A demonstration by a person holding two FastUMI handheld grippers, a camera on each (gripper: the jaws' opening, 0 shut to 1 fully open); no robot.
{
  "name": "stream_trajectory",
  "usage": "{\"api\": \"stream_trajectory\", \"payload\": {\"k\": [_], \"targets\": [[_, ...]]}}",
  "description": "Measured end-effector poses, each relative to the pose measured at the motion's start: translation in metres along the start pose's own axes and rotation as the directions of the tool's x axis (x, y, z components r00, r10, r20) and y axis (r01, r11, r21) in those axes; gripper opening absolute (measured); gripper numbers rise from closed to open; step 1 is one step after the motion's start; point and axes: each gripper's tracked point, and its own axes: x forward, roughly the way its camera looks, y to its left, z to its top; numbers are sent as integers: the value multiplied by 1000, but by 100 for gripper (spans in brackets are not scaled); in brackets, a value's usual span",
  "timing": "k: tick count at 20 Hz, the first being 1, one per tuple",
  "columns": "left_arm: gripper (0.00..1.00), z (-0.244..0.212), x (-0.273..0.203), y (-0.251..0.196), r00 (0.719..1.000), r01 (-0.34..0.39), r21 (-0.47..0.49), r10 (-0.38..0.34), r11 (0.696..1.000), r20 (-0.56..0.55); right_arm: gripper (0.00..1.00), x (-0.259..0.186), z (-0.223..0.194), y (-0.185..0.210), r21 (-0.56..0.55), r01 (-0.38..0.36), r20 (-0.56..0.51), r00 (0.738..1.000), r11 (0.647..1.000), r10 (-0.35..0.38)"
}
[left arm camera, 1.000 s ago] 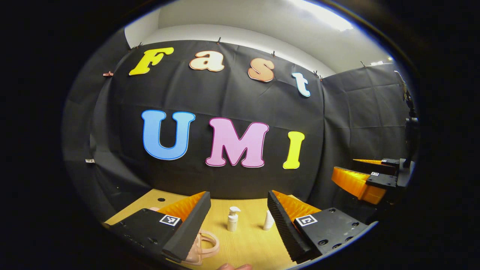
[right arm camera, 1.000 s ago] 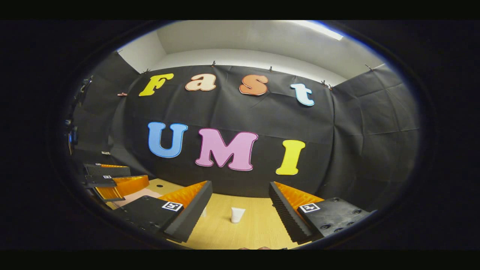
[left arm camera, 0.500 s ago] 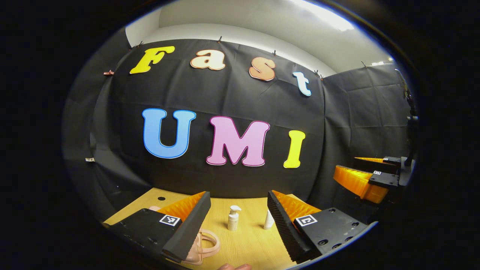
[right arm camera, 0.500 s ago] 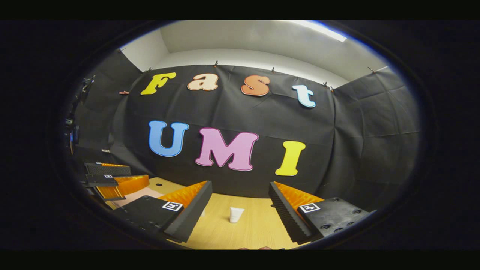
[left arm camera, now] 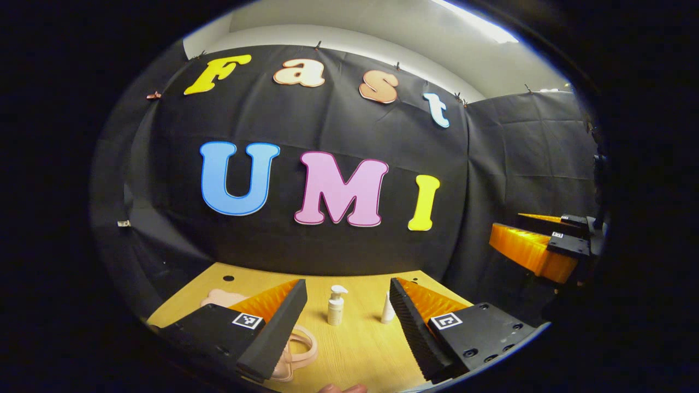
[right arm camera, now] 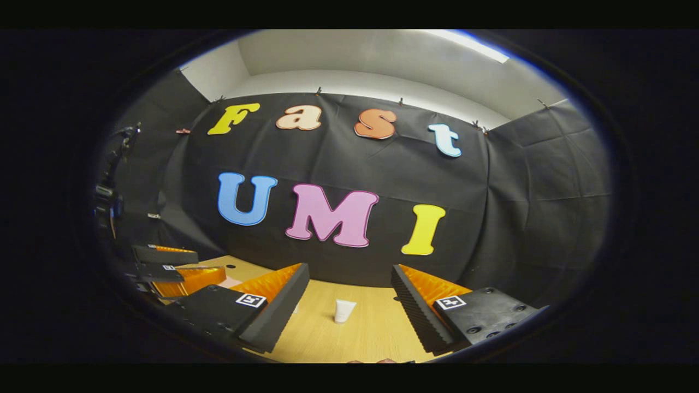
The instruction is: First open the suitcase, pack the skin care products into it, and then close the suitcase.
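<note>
**Suitcase lies low and left of the left gripper; both grippers spread and holding nothing**

Left gripper view: the left gripper (left arm camera: pixel 348 322) has its fingers spread wide, with nothing between them. The pink suitcase (left arm camera: pixel 295 349) lies flat on the wooden worktop (left arm camera: pixel 360 355), partly hidden under the left finger, toward the worktop's near left corner; its looped handle pokes out to the right of that finger. It looks closed, though most of it is covered. So the first thing to open sits down and to the left of this gripper, nearer to it than to the other. Farther back, between the fingers, a white pump bottle (left arm camera: pixel 335 305) stands upright, and a slim white bottle (left arm camera: pixel 387 309) stands just beside the right finger. The right gripper (left arm camera: pixel 538 245) hangs well off to the right, above the worktop's right edge.

Right gripper view: the right gripper (right arm camera: pixel 349 308) is likewise spread and empty. A white tube (right arm camera: pixel 344 311) stands on its cap between the fingers, toward the worktop's far edge. The left gripper shows at far left, over the pink case.

The black cloth wall (right arm camera: pixel 524 196) closes the booth behind the worktop's far edge.
</note>
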Motion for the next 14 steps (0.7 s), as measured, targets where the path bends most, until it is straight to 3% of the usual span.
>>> {"api": "stream_trajectory", "payload": {"k": [6,10,14], "targets": [[96,-66,40,20,980,-41,-26,35,999,-198,96,8,-9,-20,-5,3,8,1000,1000,-3],[96,-109,69,29,937,-116,-60,90,991,-336,96,18,-36,-43,16,-19,-27,999,1000,20],[96,-151,99,37,882,-191,21,181,981,-436,96,44,-73,-78,53,-27,-76,997,998,31]]}}
